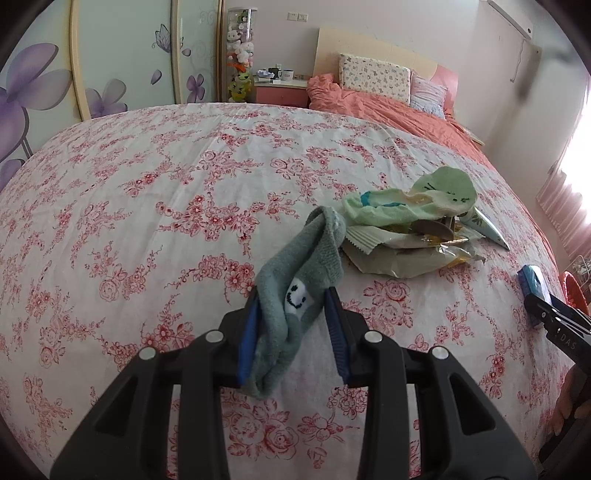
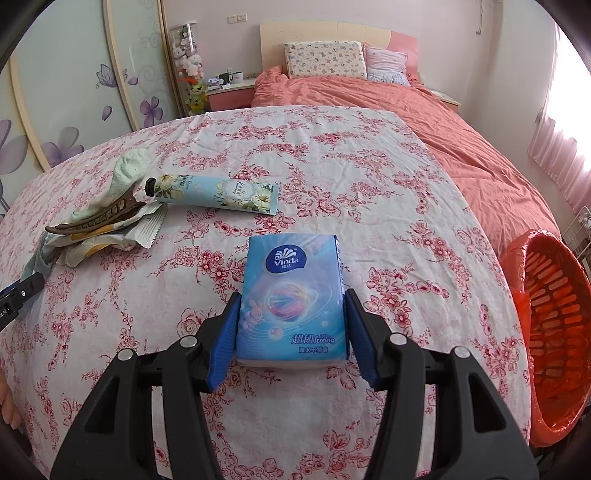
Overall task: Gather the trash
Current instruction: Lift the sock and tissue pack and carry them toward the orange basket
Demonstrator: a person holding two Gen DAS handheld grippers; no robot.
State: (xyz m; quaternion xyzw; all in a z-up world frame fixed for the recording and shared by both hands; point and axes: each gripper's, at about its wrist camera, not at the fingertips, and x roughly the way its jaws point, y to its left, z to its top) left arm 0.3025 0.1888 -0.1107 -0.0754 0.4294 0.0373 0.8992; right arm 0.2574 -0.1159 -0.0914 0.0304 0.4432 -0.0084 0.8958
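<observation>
Floral bedsheet (image 2: 332, 155) across the foreground. Behind it, crumpled coral duvet (image 2: 424, 122), patterned pillow (image 2: 325, 59), cream headboard (image 2: 321, 31). Left of those, pink nightstand (image 2: 229, 96) with what look like mugs; clear column of plush toys (image 1: 240, 51); flower-painted wardrobe doors (image 1: 110, 62).

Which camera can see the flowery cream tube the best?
The right wrist view. There the cream tube lies in full on the bedsheet, black cap to flat end, with its flower print clear. In the left wrist view only its pointed end pokes out from behind the pale green sock and wrappers.
</observation>
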